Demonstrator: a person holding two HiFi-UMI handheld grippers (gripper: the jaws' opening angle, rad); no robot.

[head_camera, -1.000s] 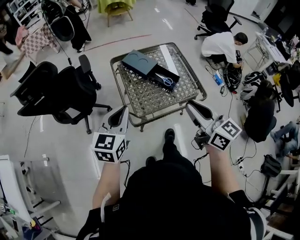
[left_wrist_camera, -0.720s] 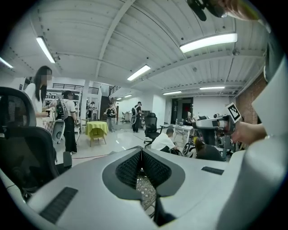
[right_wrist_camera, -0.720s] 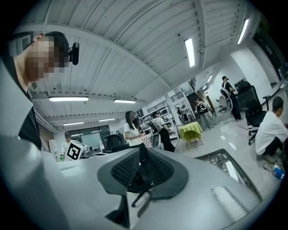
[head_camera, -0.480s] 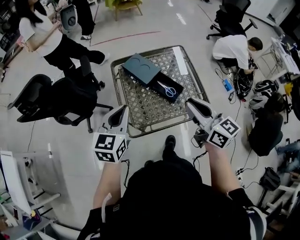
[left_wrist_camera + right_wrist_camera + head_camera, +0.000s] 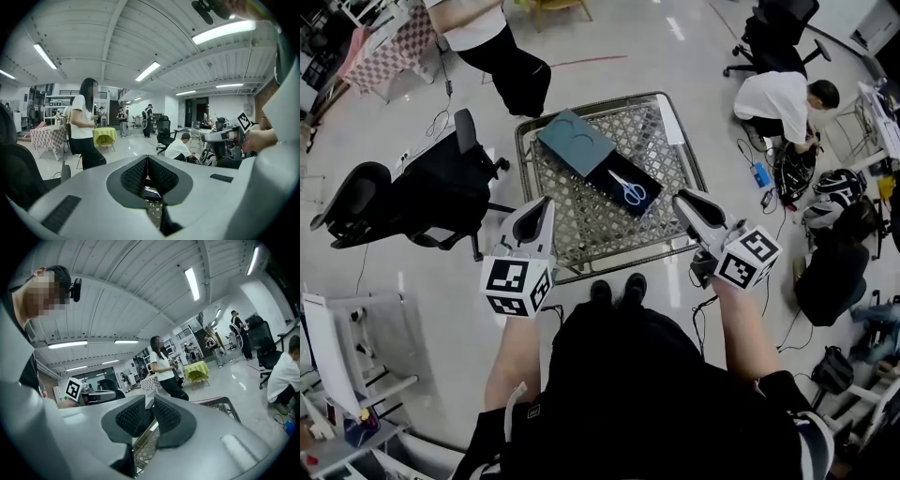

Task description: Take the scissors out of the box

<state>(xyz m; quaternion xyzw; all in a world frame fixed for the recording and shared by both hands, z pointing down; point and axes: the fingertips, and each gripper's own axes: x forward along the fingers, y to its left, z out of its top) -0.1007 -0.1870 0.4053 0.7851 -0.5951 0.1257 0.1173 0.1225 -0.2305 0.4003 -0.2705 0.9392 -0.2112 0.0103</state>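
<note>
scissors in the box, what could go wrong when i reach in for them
1. The scissors lie flat in the black box, so the jaws may slide over them or drag the box across the mesh table.
2. The right gripper shows only a narrow gap between its jaws, so it probably needs opening wider first.

From your head, the scissors [image 5: 628, 187] are too small to tell the blades apart. The lid [image 5: 575, 142] covers the far end of the box [image 5: 602, 176]. The top edge cuts off the standing person [image 5: 502, 47]. Along your left tool [image 5: 147, 160], its own body hides nearly all of the worktop [image 5: 153, 211].
</note>
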